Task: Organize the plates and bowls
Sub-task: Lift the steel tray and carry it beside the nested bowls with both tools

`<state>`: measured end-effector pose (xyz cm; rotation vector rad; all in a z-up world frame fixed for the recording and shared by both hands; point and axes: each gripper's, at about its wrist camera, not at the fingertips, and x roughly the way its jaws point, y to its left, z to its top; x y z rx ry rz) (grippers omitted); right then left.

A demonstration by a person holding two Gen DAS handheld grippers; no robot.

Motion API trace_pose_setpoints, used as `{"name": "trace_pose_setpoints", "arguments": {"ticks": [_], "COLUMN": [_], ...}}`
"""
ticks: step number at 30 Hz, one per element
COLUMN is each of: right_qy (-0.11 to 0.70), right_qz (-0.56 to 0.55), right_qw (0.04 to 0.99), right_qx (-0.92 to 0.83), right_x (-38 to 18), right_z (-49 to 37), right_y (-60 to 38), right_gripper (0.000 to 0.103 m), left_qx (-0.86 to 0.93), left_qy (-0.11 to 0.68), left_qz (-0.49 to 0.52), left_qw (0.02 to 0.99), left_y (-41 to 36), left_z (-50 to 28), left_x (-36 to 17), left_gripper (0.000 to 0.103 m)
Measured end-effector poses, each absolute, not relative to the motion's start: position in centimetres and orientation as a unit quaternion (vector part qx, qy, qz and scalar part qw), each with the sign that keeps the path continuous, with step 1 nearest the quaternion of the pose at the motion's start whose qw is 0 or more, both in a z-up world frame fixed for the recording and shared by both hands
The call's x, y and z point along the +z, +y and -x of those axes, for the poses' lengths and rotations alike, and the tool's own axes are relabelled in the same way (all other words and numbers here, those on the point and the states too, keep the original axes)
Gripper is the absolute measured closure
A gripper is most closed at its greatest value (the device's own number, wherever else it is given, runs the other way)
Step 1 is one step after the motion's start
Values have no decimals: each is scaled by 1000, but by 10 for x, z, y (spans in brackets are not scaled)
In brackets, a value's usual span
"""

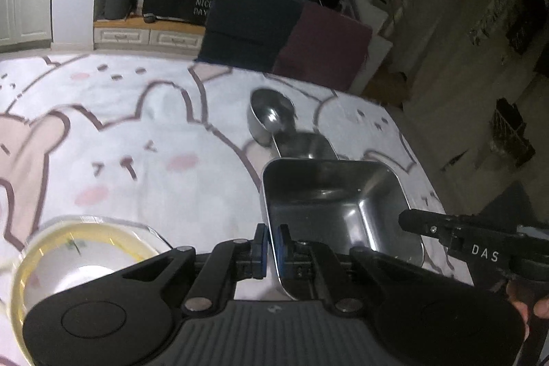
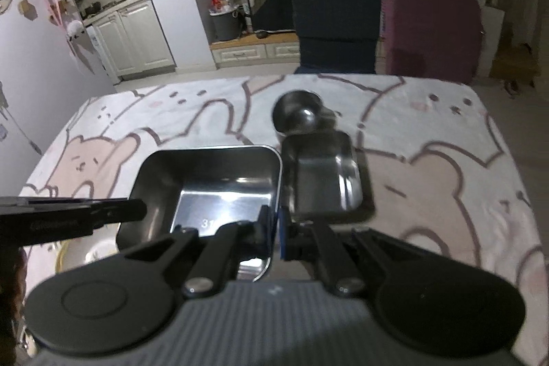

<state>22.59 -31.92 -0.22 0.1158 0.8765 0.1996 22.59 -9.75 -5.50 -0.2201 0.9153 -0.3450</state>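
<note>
Left tongs (image 1: 271,249): blue pads clamped on the near-left rim of the large square steel tray (image 1: 329,211), jaws narrow with only the thin wall between them. Right tongs (image 2: 274,234): pinched the same way on the tray's right wall near its near-right corner, gap narrow. Both tongs hold this one tray between them; in the left wrist view the right tongs' black body, lettered "DAS", comes in at 3 o'clock over the tray's right side.

Large square steel tray: empty, rounded corners. Whether its base touches the cloth cannot be told.

Small steel tray (image 2: 322,180): at 1 o'clock from the right tongs, resting on the table, its left rim just beside the large tray's right wall; contact between them cannot be told.

Round steel bowl (image 2: 300,117): at 12 o'clock beyond the small tray, close against its far edge.

Yellow-rimmed bowl (image 1: 79,259): at 9 o'clock from the left tongs, near the table's near edge, blurred.

Table (image 2: 446,194): covered by a white cloth with pink bear figures. Open cloth at 10 to 11 o'clock in the left wrist view and at 2 to 3 o'clock in the right wrist view. Far edge lies beyond the round bowl; right edge drops to floor at 3 o'clock.

Two chairs (image 2: 336,26): dark blue and maroon, at 12 to 1 o'clock behind the far edge.
</note>
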Motion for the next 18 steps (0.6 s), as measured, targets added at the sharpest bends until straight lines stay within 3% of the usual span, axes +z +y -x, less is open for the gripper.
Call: {"name": "trace_pose_setpoints", "arguments": {"ticks": [5, 18], "right_qy": [443, 518], "right_qz": [-48, 12], "right_qw": [891, 853], "right_qx": [82, 64], "right_x": [-14, -74], "right_z": [-205, -193], "right_y": [-330, -327], "right_gripper": [97, 96], "left_qx": [-166, -134], "left_qy": [474, 513], "left_qz": [121, 37], "left_qw": [856, 847], "left_y": [-111, -147], "left_z": [-214, -203], "left_x": [-76, -124], "left_gripper": [98, 97]}}
